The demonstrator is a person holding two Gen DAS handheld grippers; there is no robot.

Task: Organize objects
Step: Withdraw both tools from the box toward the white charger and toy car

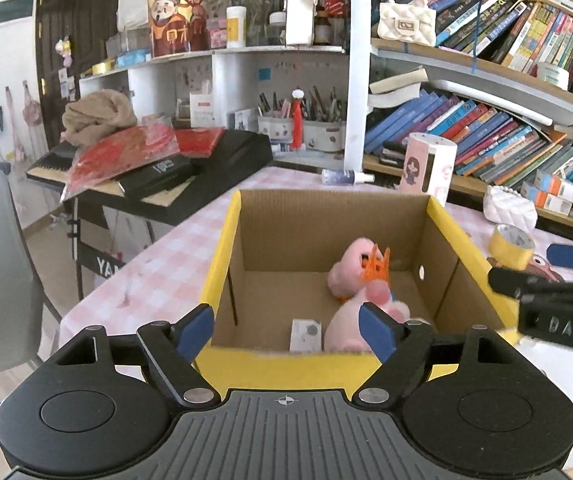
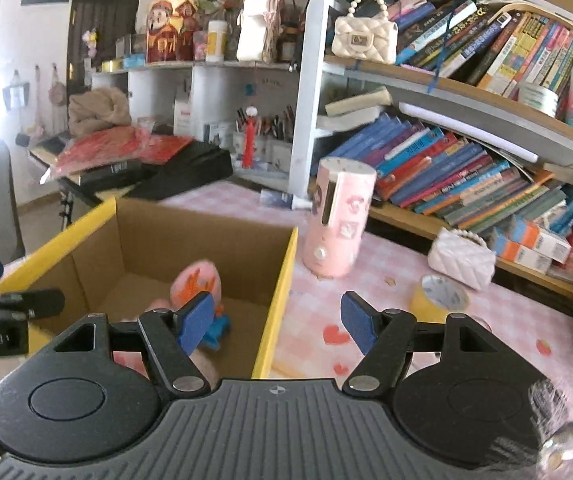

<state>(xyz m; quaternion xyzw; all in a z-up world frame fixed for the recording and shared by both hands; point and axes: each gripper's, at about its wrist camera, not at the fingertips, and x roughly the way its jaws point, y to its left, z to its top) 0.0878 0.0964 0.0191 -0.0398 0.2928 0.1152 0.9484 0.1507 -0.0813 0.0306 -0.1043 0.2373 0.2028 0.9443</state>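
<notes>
1. Pink plush toy [image 1: 356, 300] was seen lying inside the cardboard box [image 1: 222, 248]
2. Left gripper [image 1: 286, 330] and right gripper [image 2: 276, 322] were both found spread wide, nothing held
3. Toy was judged soft and light; body best pinched

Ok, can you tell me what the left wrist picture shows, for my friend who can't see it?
An open cardboard box with yellow edges sits on a pink checked table, holding a pink plush toy and a small white packet. The left tool hangs open and empty over its near edge. Crowded bookshelves stand behind.
</notes>
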